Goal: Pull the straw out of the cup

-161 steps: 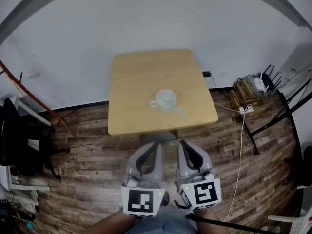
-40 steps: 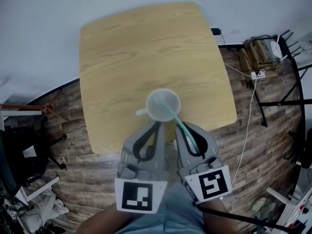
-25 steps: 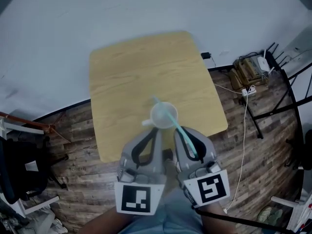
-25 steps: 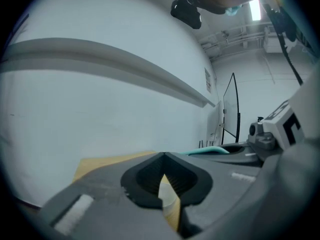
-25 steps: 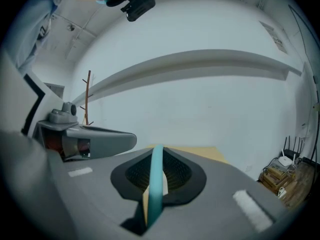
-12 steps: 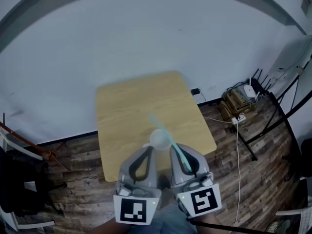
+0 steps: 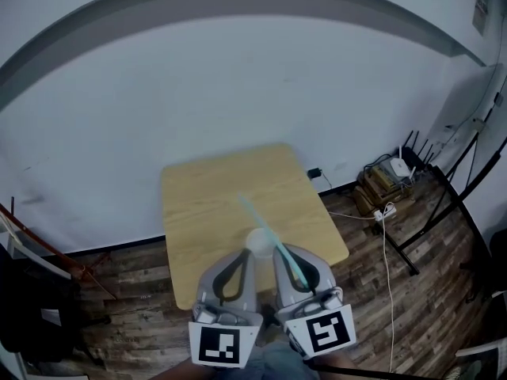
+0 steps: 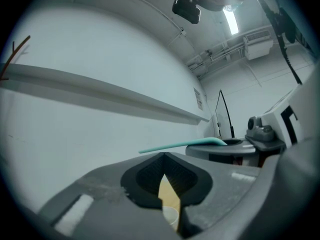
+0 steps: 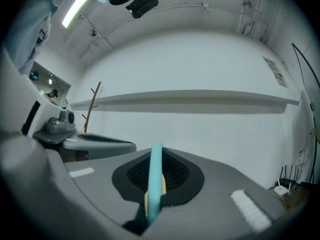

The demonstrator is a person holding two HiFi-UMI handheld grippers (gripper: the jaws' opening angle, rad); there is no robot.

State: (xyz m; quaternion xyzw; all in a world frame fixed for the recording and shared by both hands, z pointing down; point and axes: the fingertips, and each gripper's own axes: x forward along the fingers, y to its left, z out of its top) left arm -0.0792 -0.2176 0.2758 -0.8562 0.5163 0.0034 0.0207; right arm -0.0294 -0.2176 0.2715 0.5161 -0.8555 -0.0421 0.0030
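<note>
Table (image 7: 206,204) stands with the wall (image 7: 238,93) at its 12 o'clock. Cup (image 7: 255,244) on table near 6 o'clock edge. Straw (image 7: 257,218), clamped in right gripper (image 7: 287,253), points to 11 o'clock across cup. Left gripper (image 7: 247,253) at right gripper's 9 o'clock. Router (image 7: 398,167) at table's 3 o'clock, well apart.

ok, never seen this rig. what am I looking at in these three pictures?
No robot: a person holds a grey two-jaw gripper in each hand. The head view looks down from a camera on their head; the other two cameras ride on the grippers and look along the jaws. On the light wooden table stands a translucent white cup. The right gripper is shut on a teal plastic straw, held level, clear of the cup. The left gripper is shut on nothing. The black-and-white marker cubes belong to the grippers.
</note>
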